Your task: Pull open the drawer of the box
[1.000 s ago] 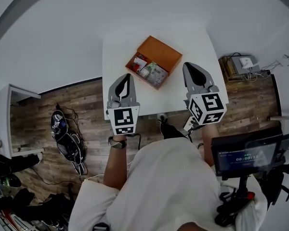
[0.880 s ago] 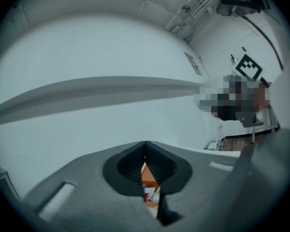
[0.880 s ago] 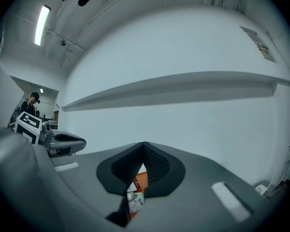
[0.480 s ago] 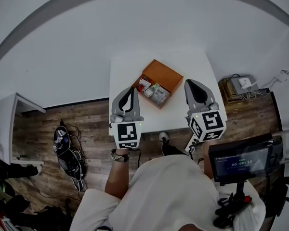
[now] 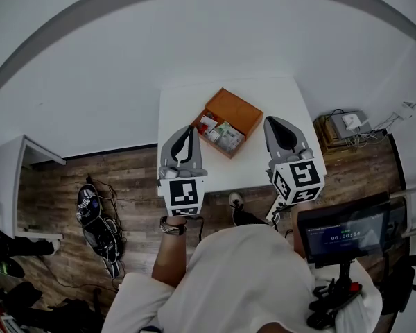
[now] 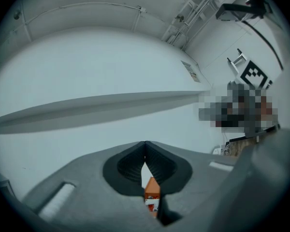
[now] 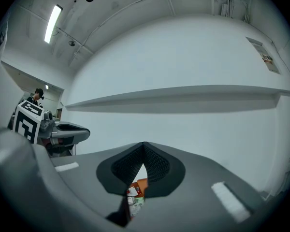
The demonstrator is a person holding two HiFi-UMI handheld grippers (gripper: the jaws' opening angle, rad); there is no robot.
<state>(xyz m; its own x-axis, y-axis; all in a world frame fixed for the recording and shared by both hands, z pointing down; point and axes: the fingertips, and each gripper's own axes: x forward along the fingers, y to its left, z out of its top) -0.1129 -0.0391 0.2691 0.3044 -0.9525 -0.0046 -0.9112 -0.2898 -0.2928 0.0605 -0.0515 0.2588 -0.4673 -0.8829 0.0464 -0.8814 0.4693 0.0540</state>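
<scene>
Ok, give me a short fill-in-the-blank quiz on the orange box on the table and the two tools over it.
1. The orange rectangular box rests on a square table whose top is coloured ___.
2. The box's drawer, which holds small packets, is ___ (open or closed).
3. The left tool and the right tool both have their jaws ___ (open or shut), with nothing gripped.

Missing words: white; open; shut

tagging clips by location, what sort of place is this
Probably a lab or recording room: a small white table against a bare wall, loose cables and gear on the wood-look floor, a monitor running a timer.
</scene>
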